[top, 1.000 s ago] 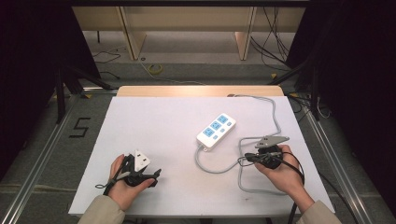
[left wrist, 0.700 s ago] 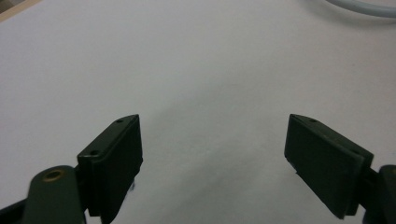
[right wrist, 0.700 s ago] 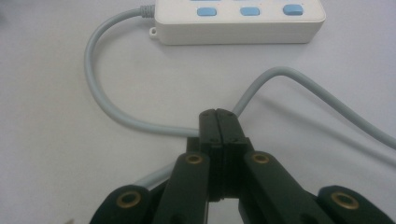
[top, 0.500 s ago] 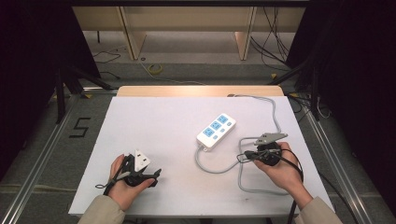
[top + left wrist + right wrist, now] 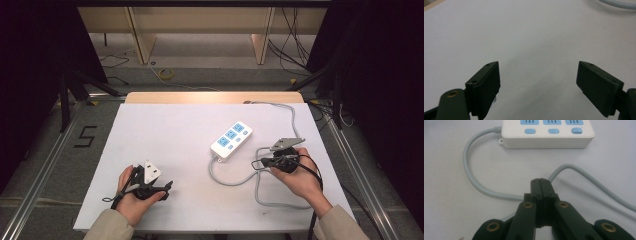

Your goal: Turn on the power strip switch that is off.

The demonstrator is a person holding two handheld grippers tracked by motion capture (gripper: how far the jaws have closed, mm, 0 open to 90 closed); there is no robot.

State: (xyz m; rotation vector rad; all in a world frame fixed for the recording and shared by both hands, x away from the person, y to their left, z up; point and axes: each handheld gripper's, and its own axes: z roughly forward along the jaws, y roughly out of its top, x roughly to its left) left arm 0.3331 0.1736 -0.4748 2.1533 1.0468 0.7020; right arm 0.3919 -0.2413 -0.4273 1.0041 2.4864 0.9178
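A white power strip [image 5: 231,140] with blue sockets lies right of the table's middle, and its grey cable [image 5: 235,181] loops toward the near edge. My right gripper [image 5: 256,164] points left just over that loop, with its jaws shut and nothing between them. In the right gripper view the shut tips [image 5: 540,181] hover over the cable [image 5: 475,181], with the strip [image 5: 547,133] just beyond. My left gripper [image 5: 167,189] rests near the front left. In the left gripper view its jaws [image 5: 537,85] stand wide open over bare white table.
The white table top [image 5: 165,135] has a wooden strip along its far edge. More of the strip's cable [image 5: 292,116] runs off the far right corner. Dark curtains and metal rails flank the table.
The right hand has crept slightly toward the far side, jaws still shut. The left hand has stayed put.
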